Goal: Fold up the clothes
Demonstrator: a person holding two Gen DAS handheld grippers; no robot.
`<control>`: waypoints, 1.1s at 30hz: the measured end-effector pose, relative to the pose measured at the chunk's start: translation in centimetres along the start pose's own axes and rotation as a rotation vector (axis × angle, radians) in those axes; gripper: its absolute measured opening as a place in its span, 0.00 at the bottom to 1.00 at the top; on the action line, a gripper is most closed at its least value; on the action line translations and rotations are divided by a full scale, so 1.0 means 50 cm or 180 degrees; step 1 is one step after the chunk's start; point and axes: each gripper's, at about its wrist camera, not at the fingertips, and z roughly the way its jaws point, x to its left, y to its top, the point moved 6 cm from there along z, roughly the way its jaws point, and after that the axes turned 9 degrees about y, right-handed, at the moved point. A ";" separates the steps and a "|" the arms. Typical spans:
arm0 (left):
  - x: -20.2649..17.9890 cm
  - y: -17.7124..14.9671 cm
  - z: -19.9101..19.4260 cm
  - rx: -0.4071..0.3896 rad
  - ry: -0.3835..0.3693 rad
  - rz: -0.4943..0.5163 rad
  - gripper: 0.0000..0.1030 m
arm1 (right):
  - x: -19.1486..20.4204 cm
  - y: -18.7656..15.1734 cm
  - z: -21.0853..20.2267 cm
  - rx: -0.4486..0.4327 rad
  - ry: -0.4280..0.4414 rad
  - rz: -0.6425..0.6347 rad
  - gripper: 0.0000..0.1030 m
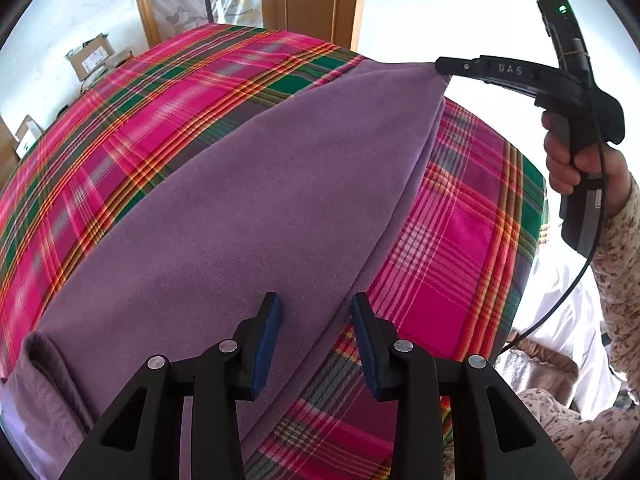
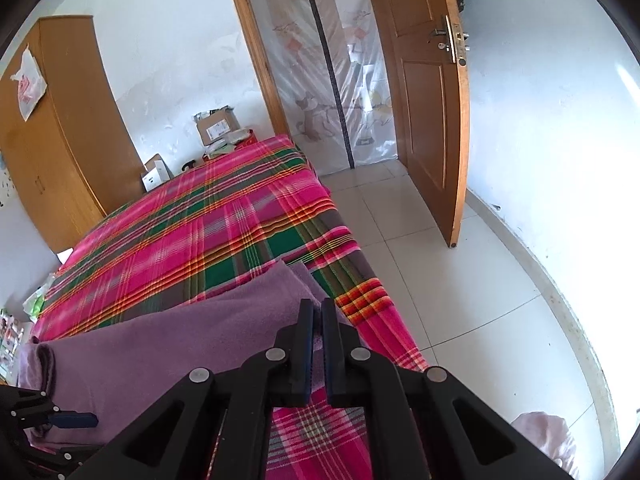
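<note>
A purple fleece garment [image 1: 260,200] lies spread on a bed with a pink and green plaid sheet [image 1: 140,100]. My right gripper [image 1: 442,66], held by a hand at the upper right, is shut on the garment's far corner and holds it raised off the sheet, pulling the cloth into a peak. In the right wrist view its jaws [image 2: 316,308] stand almost together with purple cloth [image 2: 180,332] pinched between them. My left gripper [image 1: 316,304] hovers open over the garment's near right edge, pads apart. It also shows as a dark shape, the left gripper [image 2: 68,420], at the lower left.
The bed's right edge [image 2: 372,288] drops to a white tiled floor [image 2: 460,300]. A wooden door [image 2: 428,100] stands ajar beyond it, and a wardrobe [image 2: 60,140] is on the left. Cardboard boxes [image 2: 216,124] sit past the bed's far end. A floral sleeve [image 1: 616,264] is at right.
</note>
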 end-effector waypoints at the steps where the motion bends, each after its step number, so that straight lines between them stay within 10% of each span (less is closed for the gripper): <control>1: -0.002 0.000 0.000 0.0003 -0.0023 0.0000 0.37 | -0.001 0.000 -0.004 -0.0016 0.0005 0.0018 0.04; 20: -0.039 -0.010 -0.026 0.0110 -0.0456 -0.0035 0.37 | -0.078 -0.027 0.035 0.0310 -0.0179 0.0413 0.12; 25: -0.026 0.005 -0.032 0.0100 -0.0598 -0.0160 0.37 | -0.069 -0.017 0.031 0.0251 0.0123 0.0494 0.38; 33: -0.002 0.072 0.000 0.0168 -0.0651 -0.0437 0.37 | -0.063 -0.042 0.051 0.0286 0.0024 0.0441 0.41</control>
